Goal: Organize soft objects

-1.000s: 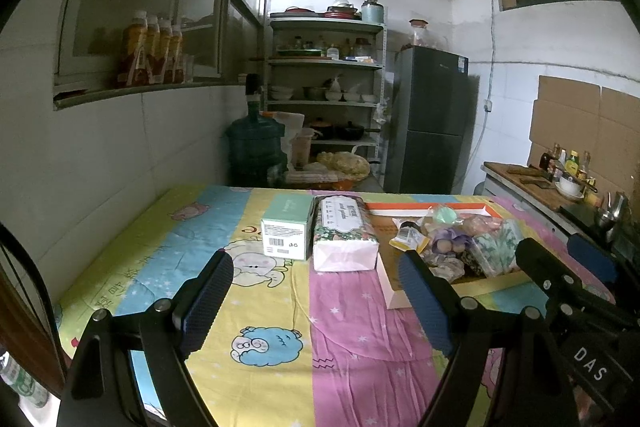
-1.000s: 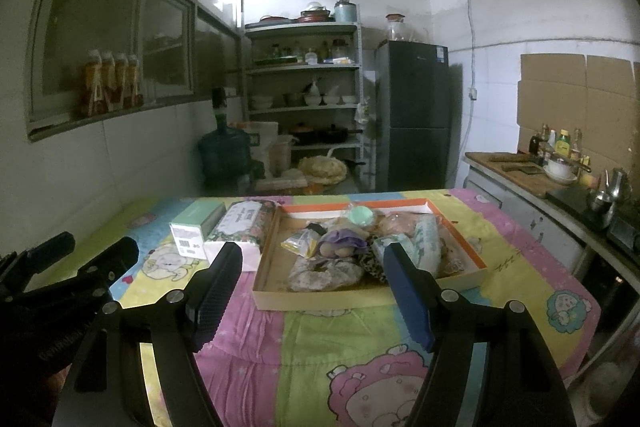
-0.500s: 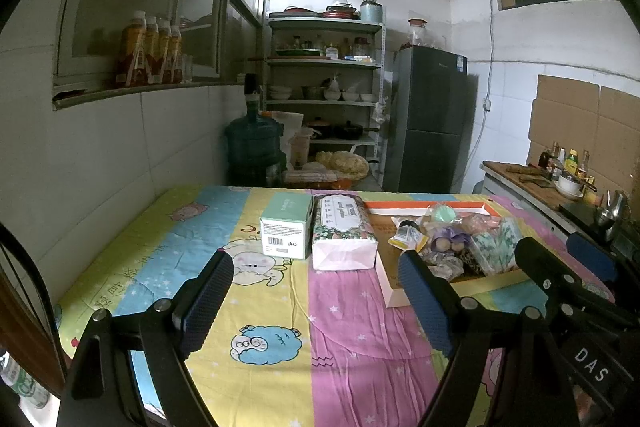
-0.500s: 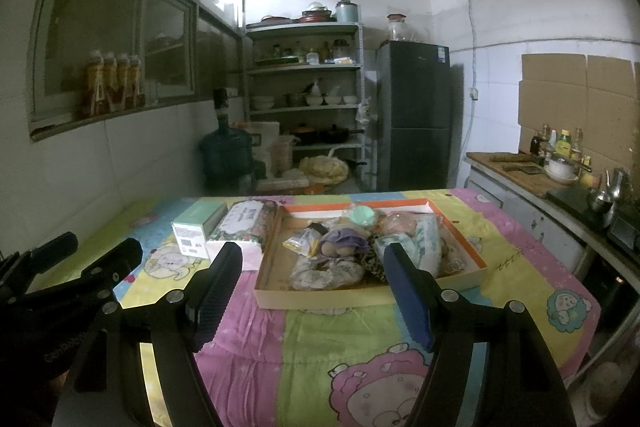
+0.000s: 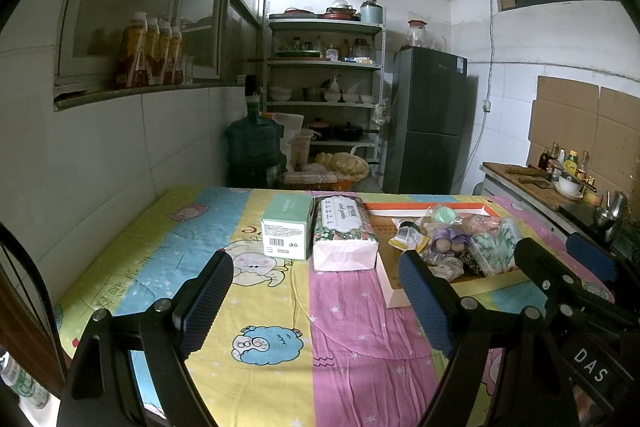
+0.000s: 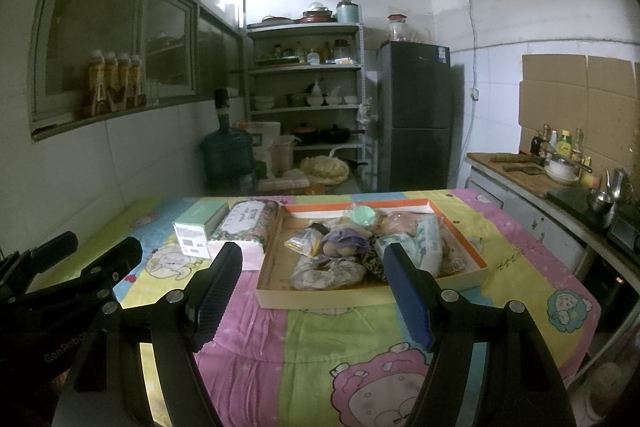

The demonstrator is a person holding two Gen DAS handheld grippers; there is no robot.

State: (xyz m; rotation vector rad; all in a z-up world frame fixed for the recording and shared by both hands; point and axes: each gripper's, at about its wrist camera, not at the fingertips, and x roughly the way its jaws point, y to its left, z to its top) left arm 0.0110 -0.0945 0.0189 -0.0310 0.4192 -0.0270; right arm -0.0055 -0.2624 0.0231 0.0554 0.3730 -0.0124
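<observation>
A shallow cardboard tray (image 6: 360,297) with an orange rim sits on the cartoon-print tablecloth and holds several soft items: a purple-hatted plush (image 6: 346,241), a floral fabric ring (image 6: 324,273), wrapped packets and a mint round thing (image 6: 360,215). The tray also shows in the left wrist view (image 5: 390,297). A floral tissue pack (image 5: 344,233) and a mint green box (image 5: 286,229) lie left of it. My left gripper (image 5: 316,303) is open and empty, short of the box and pack. My right gripper (image 6: 312,291) is open and empty, just before the tray's near edge.
The table abuts a tiled wall on the left. Behind it stand a water jug (image 5: 252,151), a metal shelf rack (image 5: 324,99) with dishes and a dark fridge (image 5: 430,123). A counter (image 6: 560,195) with bottles and a kettle runs along the right.
Both views barely shift; the right gripper has drifted very slightly. Nothing was picked up or moved.
</observation>
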